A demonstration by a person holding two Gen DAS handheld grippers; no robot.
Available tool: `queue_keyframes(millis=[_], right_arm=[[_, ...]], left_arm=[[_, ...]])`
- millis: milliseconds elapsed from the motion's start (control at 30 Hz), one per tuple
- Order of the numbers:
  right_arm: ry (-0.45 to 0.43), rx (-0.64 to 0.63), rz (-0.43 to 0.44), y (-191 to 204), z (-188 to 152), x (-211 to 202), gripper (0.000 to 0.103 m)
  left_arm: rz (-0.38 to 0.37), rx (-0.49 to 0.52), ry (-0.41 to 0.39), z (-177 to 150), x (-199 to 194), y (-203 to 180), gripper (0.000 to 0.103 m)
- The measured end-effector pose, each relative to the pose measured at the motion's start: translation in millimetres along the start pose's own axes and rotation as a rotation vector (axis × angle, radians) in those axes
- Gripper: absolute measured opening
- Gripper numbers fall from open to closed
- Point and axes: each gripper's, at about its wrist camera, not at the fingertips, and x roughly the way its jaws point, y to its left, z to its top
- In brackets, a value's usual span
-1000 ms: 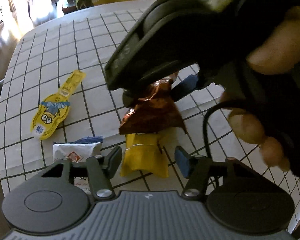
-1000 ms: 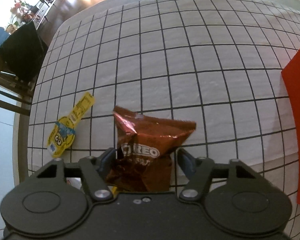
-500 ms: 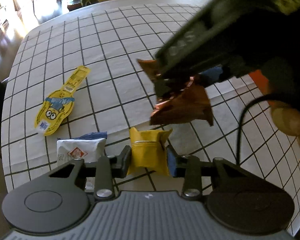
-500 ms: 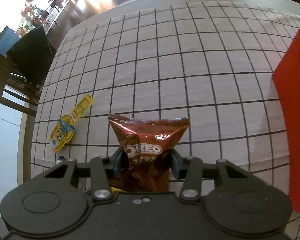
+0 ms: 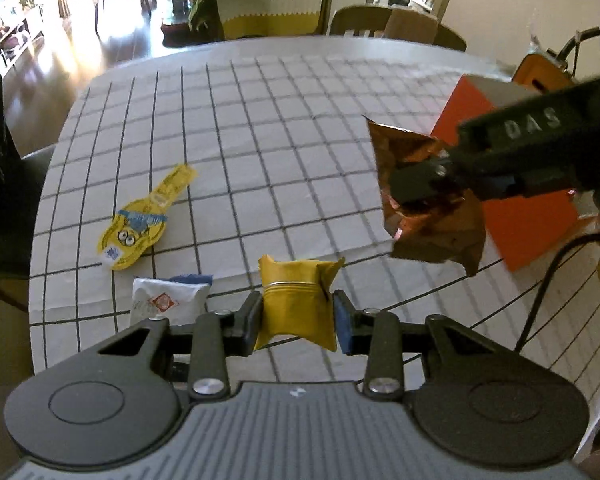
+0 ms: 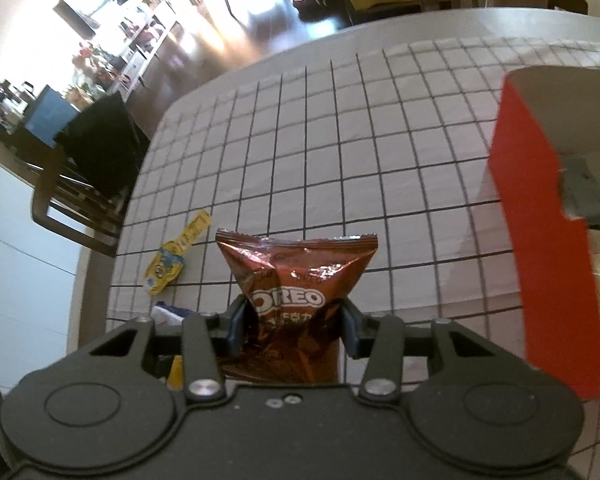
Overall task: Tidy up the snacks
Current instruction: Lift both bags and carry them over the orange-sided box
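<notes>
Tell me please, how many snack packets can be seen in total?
4. The yellow packet is in the left tool, the Oreo packet in the right tool. The cartoon packet and white packet lie on the table. The red box may hide more.

left gripper (image 5: 298,316) jaws clamped, right gripper (image 6: 293,327) jaws clamped

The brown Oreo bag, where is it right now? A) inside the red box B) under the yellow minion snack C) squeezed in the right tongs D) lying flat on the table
C. The Oreo bag sits pinched between the two fingers of the right tongs, up off the checked tablecloth and not yet in the red box.
</notes>
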Motion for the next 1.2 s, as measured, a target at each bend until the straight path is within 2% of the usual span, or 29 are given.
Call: queue_keyframes(millis=[300, 600, 933, 1200], right_arm=[[-0.090, -0.033, 0.031, -33, -1, -73, 0.045], [-0.148, -0.024, -0.023, -89, 7, -115, 0.045], [-0.182, 0.002, -0.090, -158, 24, -134, 0.045], [-0.172, 0.025, -0.160, -208, 34, -129, 0.045]], left_arm=[[-0.033, 0.020, -0.077, 26, -35, -53, 0.036], [-0.071, 0.090, -0.111, 57, -34, -124, 0.036], [-0.092, 0.150, -0.107, 91, -11, -196, 0.036], [-0.102, 0.147, -0.046, 110, 24, -236, 0.036]])
